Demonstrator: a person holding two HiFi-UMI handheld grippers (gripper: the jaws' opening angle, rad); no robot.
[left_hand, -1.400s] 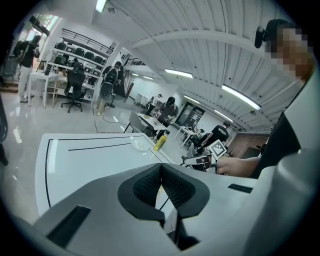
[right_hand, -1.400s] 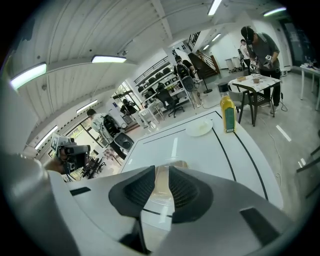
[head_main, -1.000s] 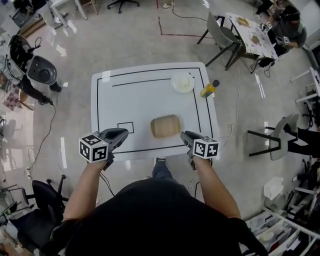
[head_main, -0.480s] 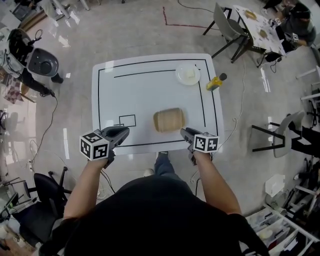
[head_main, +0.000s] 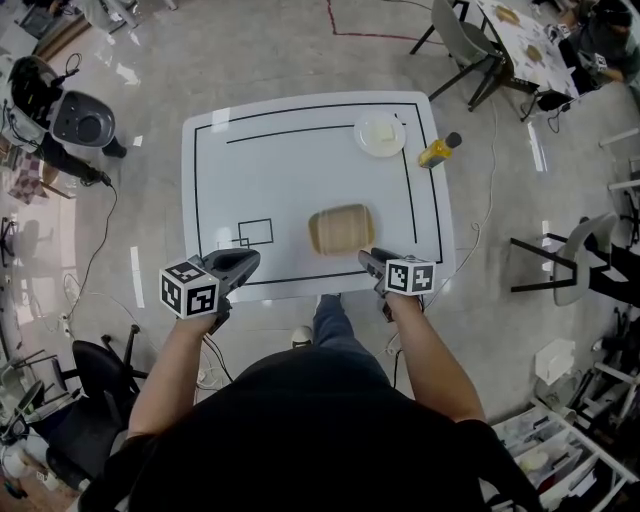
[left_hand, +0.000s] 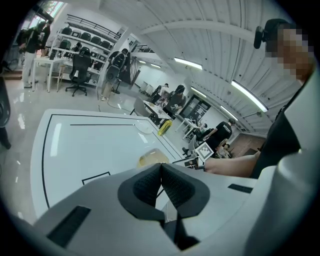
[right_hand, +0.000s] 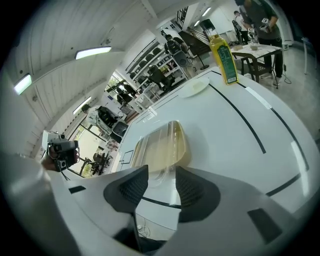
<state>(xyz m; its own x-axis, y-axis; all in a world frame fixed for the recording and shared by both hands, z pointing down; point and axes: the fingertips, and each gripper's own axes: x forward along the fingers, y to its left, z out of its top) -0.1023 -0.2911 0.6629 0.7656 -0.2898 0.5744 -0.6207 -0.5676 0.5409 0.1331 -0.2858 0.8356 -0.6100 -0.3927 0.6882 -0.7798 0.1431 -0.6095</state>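
Tan and see-through, the container (head_main: 341, 229) lies in the head view on the white bench (head_main: 215, 180), inside the black border line and towards the front right. The right claw (head_main: 368, 262) points at its near right corner from just beside the front edge. The left claw (head_main: 245, 262) hangs over the front left, well apart from the container and near a small square outline (head_main: 255, 232). From this height neither claw's jaw state can be read. A plate (head_main: 380, 134) sits at the far right, and a yellow bottle (head_main: 438, 152) stands just outside the border line by the bench corner.

Left gripper view: the left claw (left_hand: 160, 167) has its 2 jaws pressed together with nothing between them. Its body covers the near bench, and only the top of the container (left_hand: 152, 158) peeks over it. The plate (left_hand: 143, 126) and bottle (left_hand: 163, 127) are small and far off.

Right gripper view: the right claw (right_hand: 161, 172) stands with its 2 jaws apart, gripping nothing. The container (right_hand: 162, 145) lies straight ahead, and its near end shows in the gap. That end's lower edge is hidden behind the jaws, so contact cannot be judged. What fills the container is unclear through the lid. The bottle (right_hand: 223, 50) is cut off at the top edge.
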